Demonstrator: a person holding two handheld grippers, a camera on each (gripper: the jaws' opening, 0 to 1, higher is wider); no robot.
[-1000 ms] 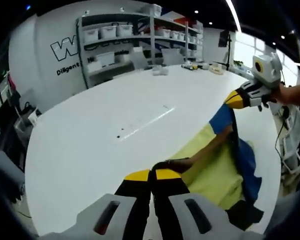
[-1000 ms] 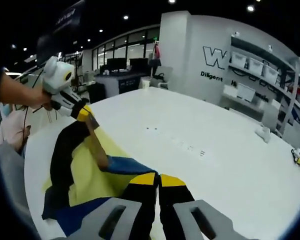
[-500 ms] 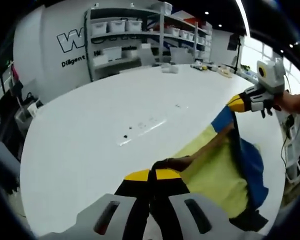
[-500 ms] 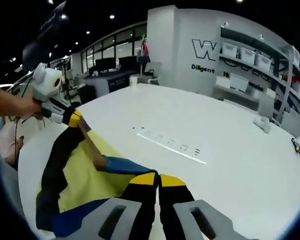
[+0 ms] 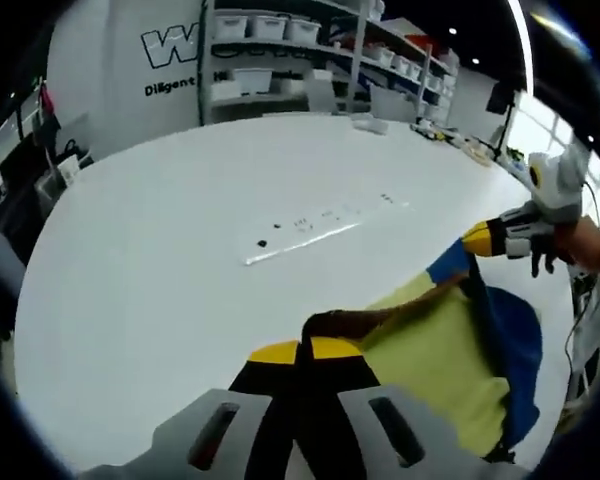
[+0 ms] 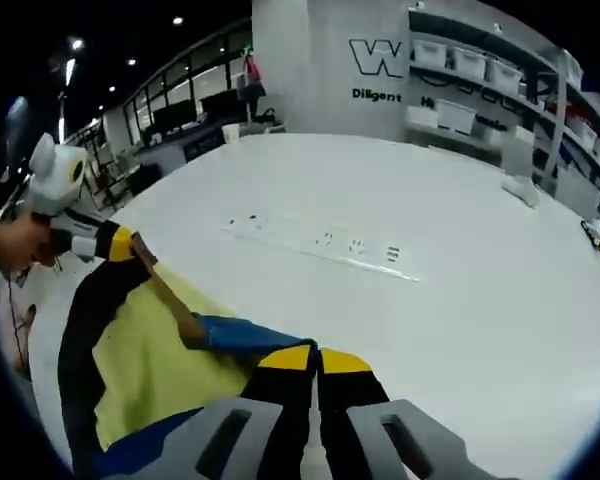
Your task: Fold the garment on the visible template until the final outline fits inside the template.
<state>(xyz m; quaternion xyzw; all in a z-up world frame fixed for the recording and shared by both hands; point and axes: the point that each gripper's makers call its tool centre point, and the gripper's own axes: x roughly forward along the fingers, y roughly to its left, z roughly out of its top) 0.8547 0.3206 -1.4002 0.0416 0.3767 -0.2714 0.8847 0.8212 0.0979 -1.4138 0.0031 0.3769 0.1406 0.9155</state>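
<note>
Two grippers each pinched a corner of the garment [image 5: 450, 350] and held it up over the white table [image 5: 160, 260]. In the left gripper view the left gripper [image 5: 302, 352] had its jaws closed on a dark brown edge of the cloth, and the right gripper [image 5: 477, 240] showed at the far end of that same edge, in a person's hand [image 5: 590, 250]. In the right gripper view the right gripper [image 6: 300, 358] was clamped on a blue fold, with the left gripper [image 6: 120, 243] across from it. The cloth, yellow with blue and black panels, hung between them near the table's edge, its lower part seeming to drape off the side.

A row of small marks [image 6: 320, 243] lay on the table well away from the cloth; I judged these might belong to the template, but no outline could be made out.

Several risks stood out. Only a narrow edge sat in each pinch, so a sharp pull apart could have dragged a corner free and dropped the cloth. If it was laid down unevenly, the hanging panels might have bunched or folded under. Set down this near the edge, the cloth could have slid off and missed the template.
</note>
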